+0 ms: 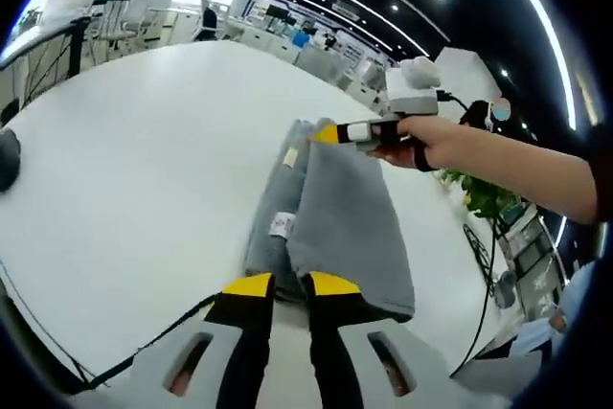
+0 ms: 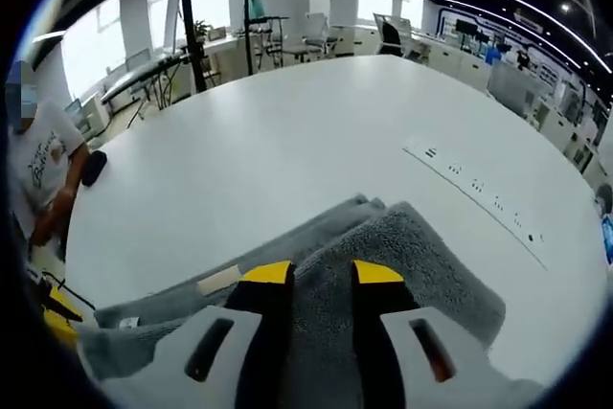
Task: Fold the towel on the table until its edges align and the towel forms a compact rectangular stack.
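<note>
The grey towel (image 1: pixel 335 213) lay on the white table (image 1: pixel 144 150), already folded into a long narrow strip. We judged more folding remained. Our left gripper (image 1: pixel 290 284) pinched its near end; our right gripper (image 2: pixel 321 273) pinched the far end.

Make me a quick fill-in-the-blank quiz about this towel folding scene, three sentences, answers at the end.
1. The folded towel lying on the white table is ____ in colour.
2. The tips of the left gripper are coloured ____.
3. In the left gripper view, the right gripper reaches the far end of the towel, held by a person's ____.

Missing words: grey; yellow; hand
</note>
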Available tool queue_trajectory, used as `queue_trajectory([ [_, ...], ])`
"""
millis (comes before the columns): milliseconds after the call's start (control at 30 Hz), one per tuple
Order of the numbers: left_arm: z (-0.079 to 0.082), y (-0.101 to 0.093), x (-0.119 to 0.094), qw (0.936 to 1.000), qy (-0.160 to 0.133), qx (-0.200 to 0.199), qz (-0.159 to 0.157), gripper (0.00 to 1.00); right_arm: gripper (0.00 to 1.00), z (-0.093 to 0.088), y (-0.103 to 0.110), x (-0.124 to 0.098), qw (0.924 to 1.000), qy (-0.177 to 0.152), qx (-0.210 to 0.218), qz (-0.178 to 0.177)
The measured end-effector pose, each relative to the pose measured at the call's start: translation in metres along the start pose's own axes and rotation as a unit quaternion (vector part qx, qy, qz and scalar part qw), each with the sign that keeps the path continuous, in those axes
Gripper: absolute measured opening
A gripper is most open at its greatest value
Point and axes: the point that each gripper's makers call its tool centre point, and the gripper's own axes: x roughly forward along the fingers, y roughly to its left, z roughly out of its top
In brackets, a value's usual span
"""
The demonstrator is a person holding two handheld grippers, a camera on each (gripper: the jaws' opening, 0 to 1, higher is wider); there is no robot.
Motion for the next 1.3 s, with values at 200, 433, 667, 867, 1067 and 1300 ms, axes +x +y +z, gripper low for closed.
queue_trajectory([
  [200, 0.011, -0.005, -0.007, 0.9997, -0.003, 0.025, -0.002, 0.19, 0.24, -0.001, -0.007, -0.023, 0.9999, -0.015, 0.003, -0.004],
  [433, 0.015, -0.004, 0.004, 0.9975, 0.013, 0.069, -0.008, 0.25, 0.27, -0.016, -0.009, -0.051, 0.9997, -0.016, 0.013, -0.012],
  [667, 0.01, 0.007, 0.017, 0.9935, 0.041, 0.105, -0.013, 0.28, 0.3, -0.037, -0.004, -0.076, 0.9988, -0.018, 0.043, -0.017],
  [867, -0.001, 0.012, 0.027, 0.9906, 0.067, 0.118, -0.02, 0.3, 0.32, -0.06, 0.002, -0.093, 0.9978, -0.014, 0.062, -0.019],
  [1067, -0.011, 0.021, 0.033, 0.9886, 0.083, 0.125, -0.015, 0.3, 0.32, -0.088, 0.011, -0.109, 0.9962, -0.004, 0.085, -0.019],
  [1300, -0.012, 0.022, 0.034, 0.9879, 0.091, 0.125, -0.012, 0.31, 0.32, -0.117, 0.025, -0.121, 0.9949, 0.013, 0.099, -0.015],
])
